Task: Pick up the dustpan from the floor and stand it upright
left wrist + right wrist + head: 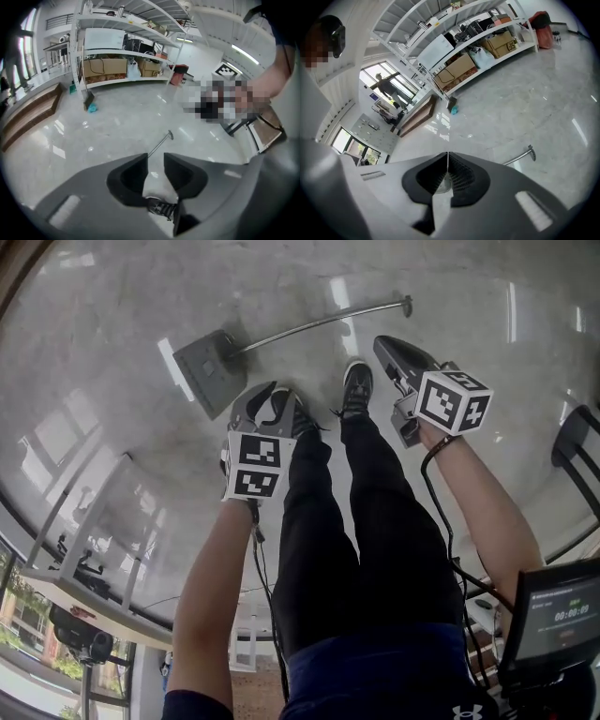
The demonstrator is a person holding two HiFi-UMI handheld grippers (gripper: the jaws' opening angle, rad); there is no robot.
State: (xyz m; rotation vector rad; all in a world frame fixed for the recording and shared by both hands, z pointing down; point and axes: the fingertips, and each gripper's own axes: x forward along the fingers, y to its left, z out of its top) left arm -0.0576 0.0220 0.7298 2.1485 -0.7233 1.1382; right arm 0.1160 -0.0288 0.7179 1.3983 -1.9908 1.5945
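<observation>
The grey dustpan (208, 371) lies flat on the pale polished floor, and its long metal handle (319, 326) runs off to the upper right. My left gripper (265, 397) hangs just right of and below the pan, above a shoe. Its jaws stand apart with nothing between them (155, 160); the handle (161, 144) shows beyond their gap. My right gripper (384, 345) is above the floor to the right of the feet, below the handle's far end. It is shut, pads touching, and empty (448, 157). The handle's end (529, 153) lies to its right.
The person's two shoes (356, 385) stand between the grippers. White shelving with cardboard boxes (105, 68) lines the far wall, with a teal object (92, 108) on the floor before it. A dark chair (577, 442) stands at right, a table (84, 592) at lower left.
</observation>
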